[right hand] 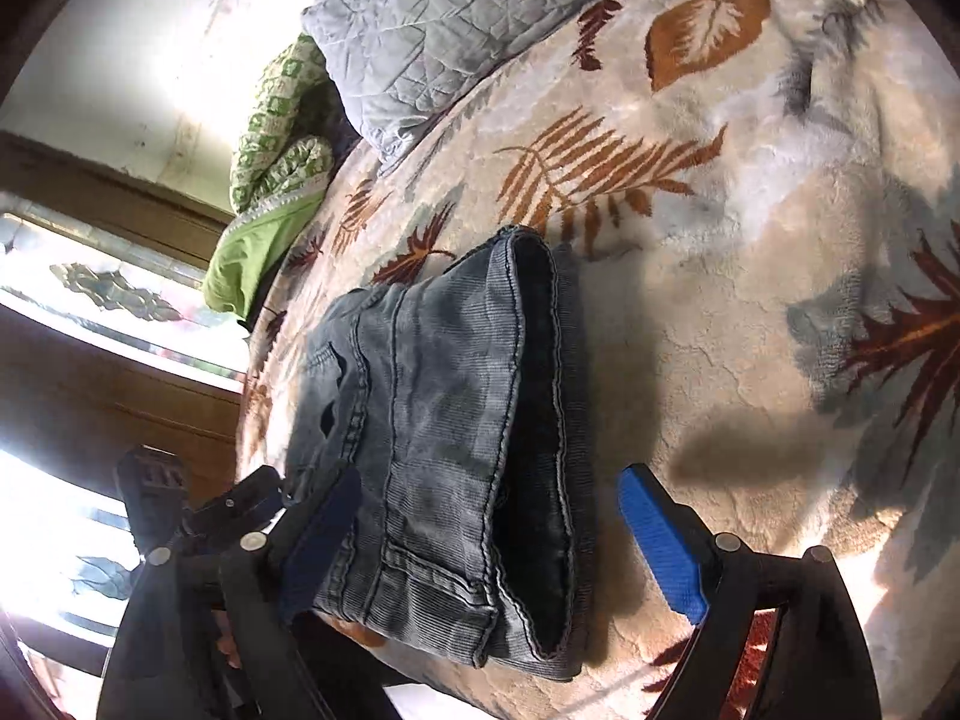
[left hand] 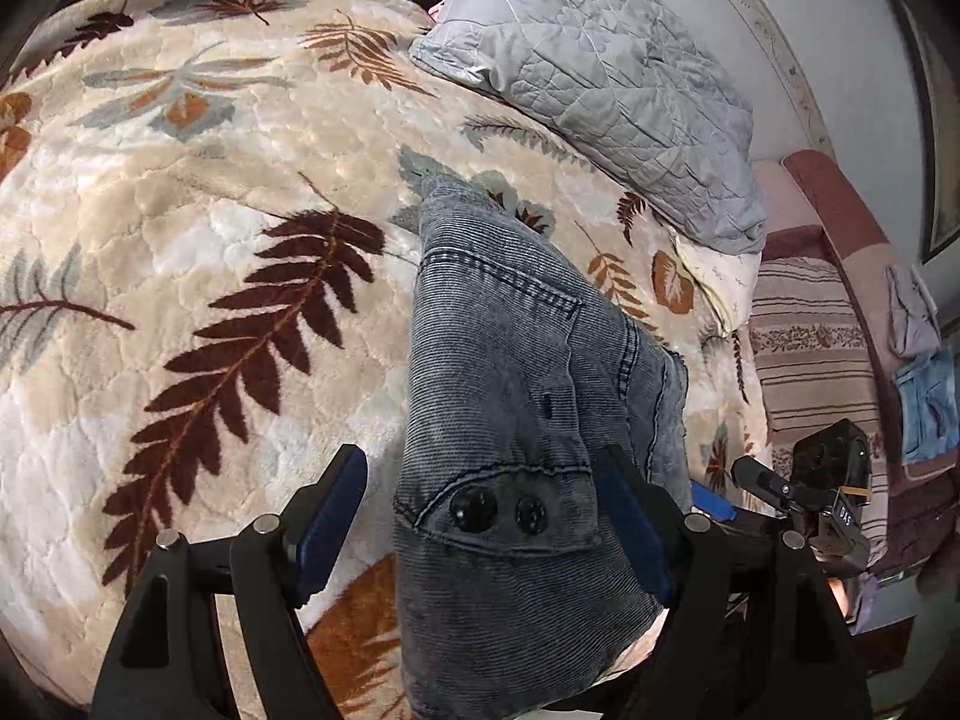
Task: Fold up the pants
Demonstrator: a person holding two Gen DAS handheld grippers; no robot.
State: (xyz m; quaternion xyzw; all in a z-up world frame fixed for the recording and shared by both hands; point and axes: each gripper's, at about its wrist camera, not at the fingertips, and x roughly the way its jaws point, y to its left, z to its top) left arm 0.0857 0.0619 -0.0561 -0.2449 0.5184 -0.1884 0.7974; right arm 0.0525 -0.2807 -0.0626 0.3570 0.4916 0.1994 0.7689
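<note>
Grey corduroy-like denim pants (left hand: 510, 396) lie folded in a compact stack on the leaf-patterned blanket (left hand: 210, 192). In the left wrist view the waistband with two dark buttons (left hand: 498, 510) faces me. My left gripper (left hand: 486, 534) is open, its blue pads either side of the waistband end, not pinching it. In the right wrist view the pants (right hand: 444, 420) show their leg hems and dark inside. My right gripper (right hand: 492, 546) is open around that end. The right gripper also shows in the left wrist view (left hand: 798, 492).
A grey quilted pillow (left hand: 600, 72) lies at the head of the bed. A green patterned cloth (right hand: 270, 138) sits at the bed's far edge. A striped cushion (left hand: 810, 360) and folded blue clothes (left hand: 924, 402) lie to the right. The blanket (right hand: 750, 300) spreads beside the pants.
</note>
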